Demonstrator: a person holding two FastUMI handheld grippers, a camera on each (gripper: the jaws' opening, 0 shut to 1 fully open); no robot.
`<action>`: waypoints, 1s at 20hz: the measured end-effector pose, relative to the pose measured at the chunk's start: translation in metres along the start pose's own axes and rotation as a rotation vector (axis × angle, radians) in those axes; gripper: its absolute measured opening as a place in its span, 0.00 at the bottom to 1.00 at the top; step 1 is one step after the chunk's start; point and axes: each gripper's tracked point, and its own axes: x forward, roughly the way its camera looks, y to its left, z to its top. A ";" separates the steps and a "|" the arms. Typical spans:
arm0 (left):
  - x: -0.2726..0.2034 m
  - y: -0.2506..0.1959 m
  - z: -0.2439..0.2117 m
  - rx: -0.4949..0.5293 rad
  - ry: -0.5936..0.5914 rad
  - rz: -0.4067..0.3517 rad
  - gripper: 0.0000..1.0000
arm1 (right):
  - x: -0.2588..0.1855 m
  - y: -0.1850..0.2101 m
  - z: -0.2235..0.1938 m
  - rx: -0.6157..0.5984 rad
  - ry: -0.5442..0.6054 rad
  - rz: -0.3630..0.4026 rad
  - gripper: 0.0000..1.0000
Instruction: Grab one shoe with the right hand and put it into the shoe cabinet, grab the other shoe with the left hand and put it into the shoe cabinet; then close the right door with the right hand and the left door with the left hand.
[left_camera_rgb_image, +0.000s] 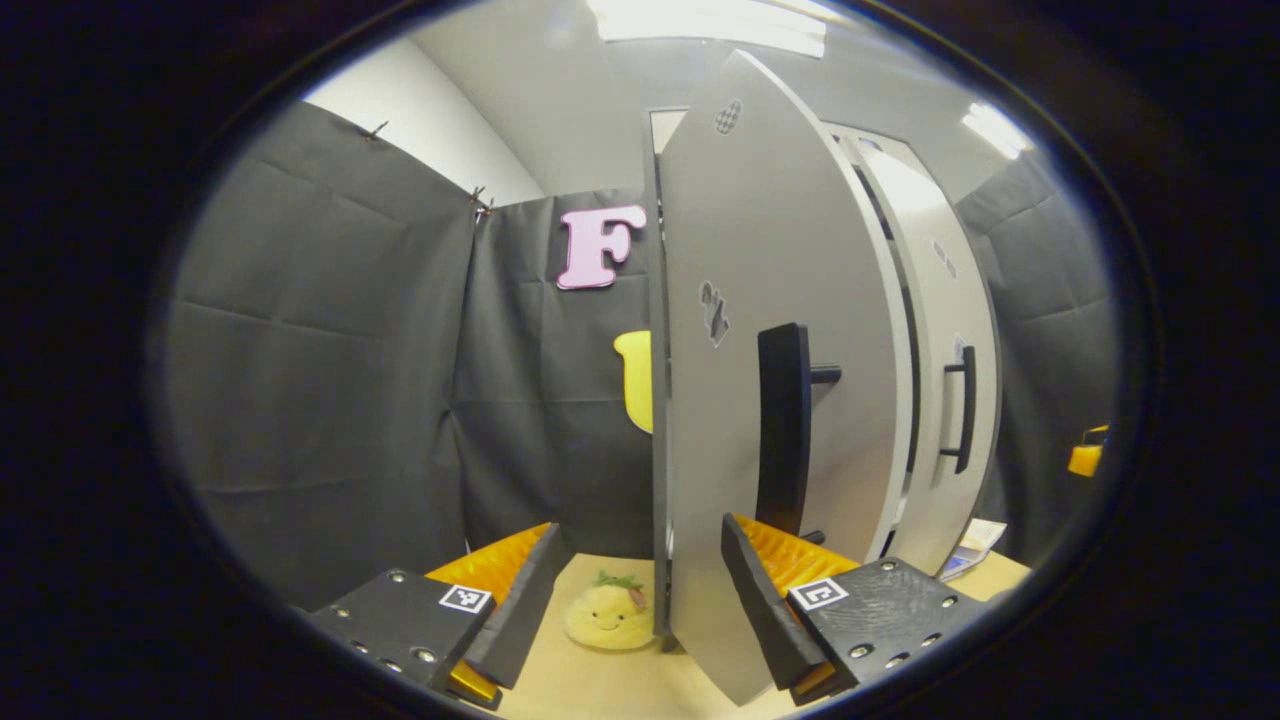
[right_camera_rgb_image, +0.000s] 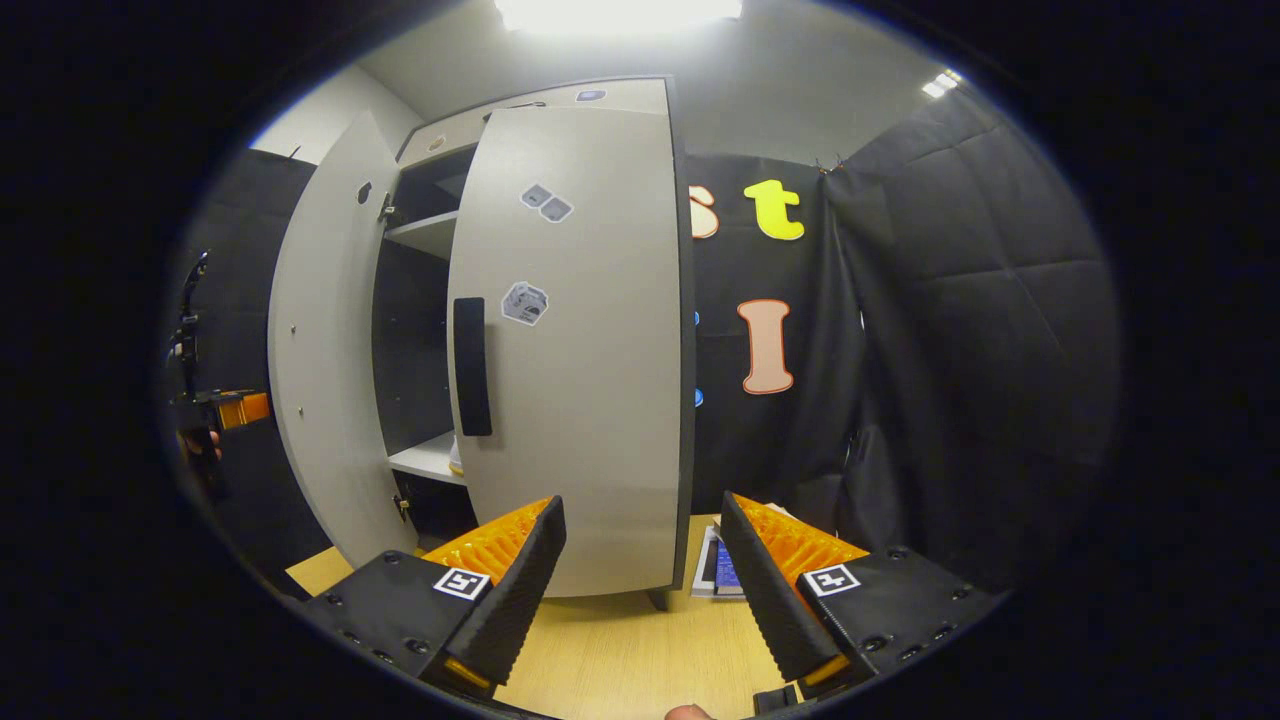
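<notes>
The grey shoe cabinet (right_camera_rgb_image: 430, 235) stands on a wooden table. Its right door (right_camera_rgb_image: 580, 350) is swung almost shut, its black handle (right_camera_rgb_image: 472, 365) facing me. My right gripper (right_camera_rgb_image: 640, 580) is open and empty, a short way in front of that door. The left door (right_camera_rgb_image: 320, 350) stands open. In the left gripper view this left door (left_camera_rgb_image: 740, 330) is seen nearly edge-on, with its black handle (left_camera_rgb_image: 785, 430). My left gripper (left_camera_rgb_image: 640, 610) is open, and the door's lower edge stands just ahead between its fingers. A small pale shape (right_camera_rgb_image: 455, 458) on the lower shelf is mostly hidden.
A yellow plush toy (left_camera_rgb_image: 610, 615) lies on the table (left_camera_rgb_image: 640, 680) beside the left door's foot. A booklet (right_camera_rgb_image: 725, 565) lies at the cabinet's right corner. The other gripper (right_camera_rgb_image: 225, 410), held in a hand, shows at far left beyond the open door.
</notes>
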 end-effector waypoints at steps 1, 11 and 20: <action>0.003 -0.009 0.001 -0.001 -0.001 -0.012 0.92 | 0.001 -0.003 -0.001 -0.001 0.003 -0.001 0.98; 0.020 -0.091 -0.020 -0.033 0.009 -0.081 0.93 | 0.001 -0.034 -0.003 -0.025 -0.012 0.003 0.98; -0.065 -0.072 -0.014 0.004 -0.024 -0.085 0.92 | -0.015 -0.002 0.014 0.006 -0.086 0.056 0.98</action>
